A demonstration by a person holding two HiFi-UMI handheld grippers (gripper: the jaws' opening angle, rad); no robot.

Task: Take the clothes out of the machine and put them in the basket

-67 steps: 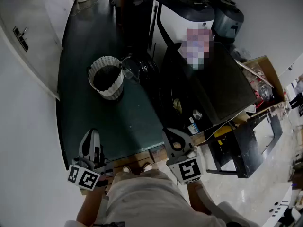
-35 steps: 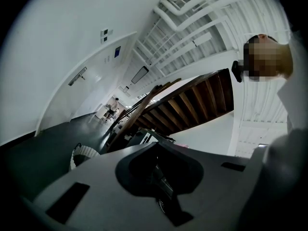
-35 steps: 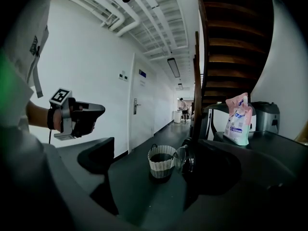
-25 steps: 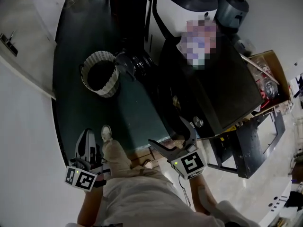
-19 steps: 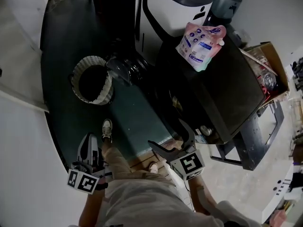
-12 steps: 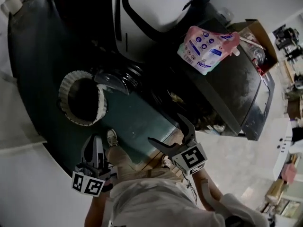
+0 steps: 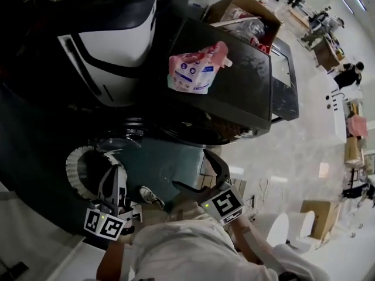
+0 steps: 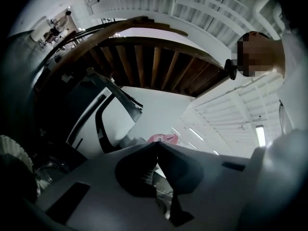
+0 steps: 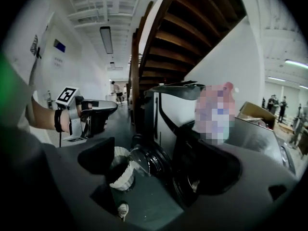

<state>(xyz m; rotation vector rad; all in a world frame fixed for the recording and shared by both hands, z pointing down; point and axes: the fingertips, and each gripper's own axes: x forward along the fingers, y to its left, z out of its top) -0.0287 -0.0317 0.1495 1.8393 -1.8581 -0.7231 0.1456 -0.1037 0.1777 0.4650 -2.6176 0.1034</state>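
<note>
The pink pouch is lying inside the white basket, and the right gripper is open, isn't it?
Not quite. The pink pouch lies on top of the black machine, not inside the white basket. The head view shows this. The rest is right: the right gripper is open, with its jaws apart.

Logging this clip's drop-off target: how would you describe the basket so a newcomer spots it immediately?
Find the black-topped washing machine bearing a pink pouch. On the dark green floor in front, beside its open round door, stands the basket. Unlike the machines around it, it is a round open tub with a ribbed white wall.
</note>
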